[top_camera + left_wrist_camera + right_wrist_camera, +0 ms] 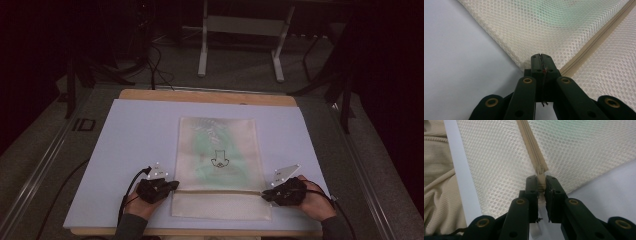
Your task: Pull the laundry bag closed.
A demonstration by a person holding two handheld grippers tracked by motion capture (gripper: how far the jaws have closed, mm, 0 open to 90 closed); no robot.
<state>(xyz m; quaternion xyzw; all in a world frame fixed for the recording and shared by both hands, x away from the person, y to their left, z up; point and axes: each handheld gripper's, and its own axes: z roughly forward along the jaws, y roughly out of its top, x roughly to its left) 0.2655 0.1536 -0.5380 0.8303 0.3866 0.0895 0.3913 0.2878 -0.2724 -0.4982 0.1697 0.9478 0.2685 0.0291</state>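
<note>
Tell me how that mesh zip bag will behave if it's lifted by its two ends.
The mesh bag lies flat and thin, so it would likely sag and droop between the tongs. Its open-weave mesh looks light. The green item inside may slide toward the low point.

Lilac mat point(125, 135) on wood table point(200, 96); metal stand legs point(202, 60) behind.

Dim room, grey floor point(240, 75), metal frame legs point(202, 50) (cables nearby).
</note>
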